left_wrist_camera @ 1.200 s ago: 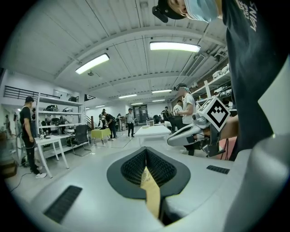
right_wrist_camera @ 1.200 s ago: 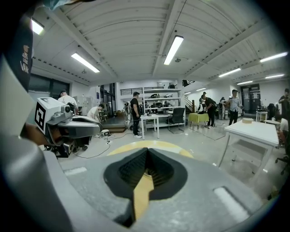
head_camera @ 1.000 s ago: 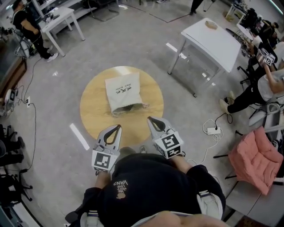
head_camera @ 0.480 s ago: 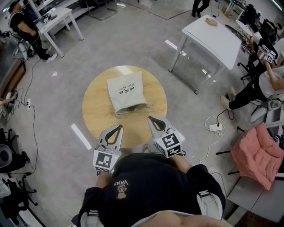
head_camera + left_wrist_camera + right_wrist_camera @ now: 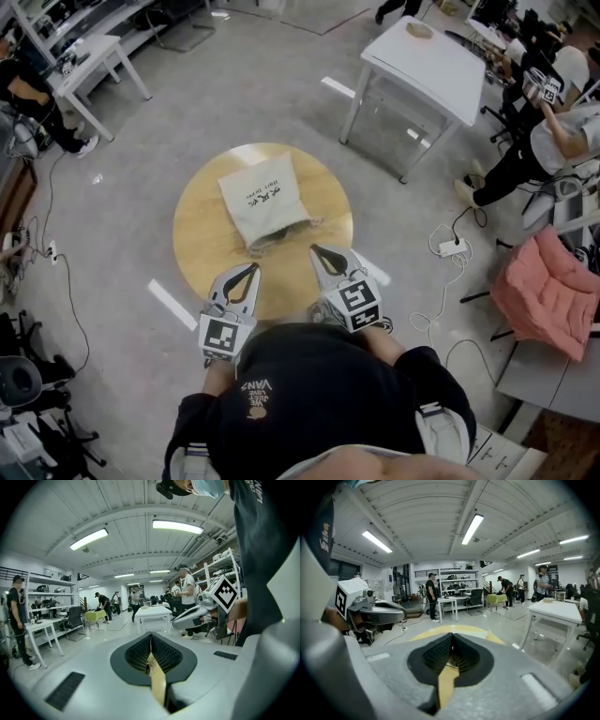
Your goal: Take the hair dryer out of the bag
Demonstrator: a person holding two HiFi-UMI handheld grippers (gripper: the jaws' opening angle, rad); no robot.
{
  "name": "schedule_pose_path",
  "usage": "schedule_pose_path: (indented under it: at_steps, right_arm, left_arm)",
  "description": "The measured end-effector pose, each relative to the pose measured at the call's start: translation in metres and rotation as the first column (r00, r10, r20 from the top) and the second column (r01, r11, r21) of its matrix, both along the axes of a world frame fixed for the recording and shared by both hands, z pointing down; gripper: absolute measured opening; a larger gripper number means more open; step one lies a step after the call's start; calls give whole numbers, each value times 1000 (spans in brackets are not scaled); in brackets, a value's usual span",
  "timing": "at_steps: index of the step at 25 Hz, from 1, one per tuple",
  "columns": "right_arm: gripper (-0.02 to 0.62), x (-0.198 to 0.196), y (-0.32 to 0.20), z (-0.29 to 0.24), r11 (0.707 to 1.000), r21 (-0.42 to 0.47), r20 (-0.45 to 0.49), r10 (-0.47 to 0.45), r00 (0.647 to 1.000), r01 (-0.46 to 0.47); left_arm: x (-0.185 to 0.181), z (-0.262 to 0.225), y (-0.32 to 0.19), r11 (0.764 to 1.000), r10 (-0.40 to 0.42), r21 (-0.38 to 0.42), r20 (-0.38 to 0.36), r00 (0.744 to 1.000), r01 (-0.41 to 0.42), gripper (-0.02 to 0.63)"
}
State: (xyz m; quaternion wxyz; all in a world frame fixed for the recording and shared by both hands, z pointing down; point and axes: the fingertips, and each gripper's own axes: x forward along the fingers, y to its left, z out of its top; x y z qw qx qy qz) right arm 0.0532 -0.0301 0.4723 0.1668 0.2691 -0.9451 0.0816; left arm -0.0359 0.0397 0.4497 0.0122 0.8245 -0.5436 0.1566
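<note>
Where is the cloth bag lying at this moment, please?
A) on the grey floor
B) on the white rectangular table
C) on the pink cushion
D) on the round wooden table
D: the head view shows the bag lying flat on the round wooden table, with its open end toward the table's near edge.

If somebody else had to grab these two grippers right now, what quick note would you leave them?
The left gripper is shut and empty; the right gripper is too. Both tips are over the near side of the round table, short of the bag.
The bag lies flat, mouth toward the person; the hair dryer is not visible.
Done: nothing yet.
Left: open the bag, pull the dryer out.
</note>
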Motion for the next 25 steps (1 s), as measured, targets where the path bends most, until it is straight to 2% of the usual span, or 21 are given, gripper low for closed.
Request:
schedule_pose_path:
  at_steps: [4, 10, 13, 20, 25]
  right_arm:
    - [-2, -9, -1, 2, 1000, -4, -8, 30, 1000, -30]
    - [-2, -23, -6, 2, 998, -3, -19, 66, 998, -66]
    - [-2, -27, -8, 7, 997, -13, -27, 81, 996, -81]
    - [-2, -39, -17, 18, 994, -26, -35, 109, 993, -110]
    - [-2, -48, -21, 24, 990, -33, -46, 132, 990, -134]
  left_arm:
    - [-10, 0, -5, 999, 37, 0, -1, 999, -37, 9]
    - [-27, 3, -13, 999, 38, -30, -71, 997, -41, 9]
    - [-33, 11, -18, 997, 67, -26, -49, 997, -69, 9]
    - [-42, 21, -33, 993, 106, -37, -51, 993, -108, 9]
    - [-49, 21, -41, 993, 98, -52, -96, 991, -104, 9]
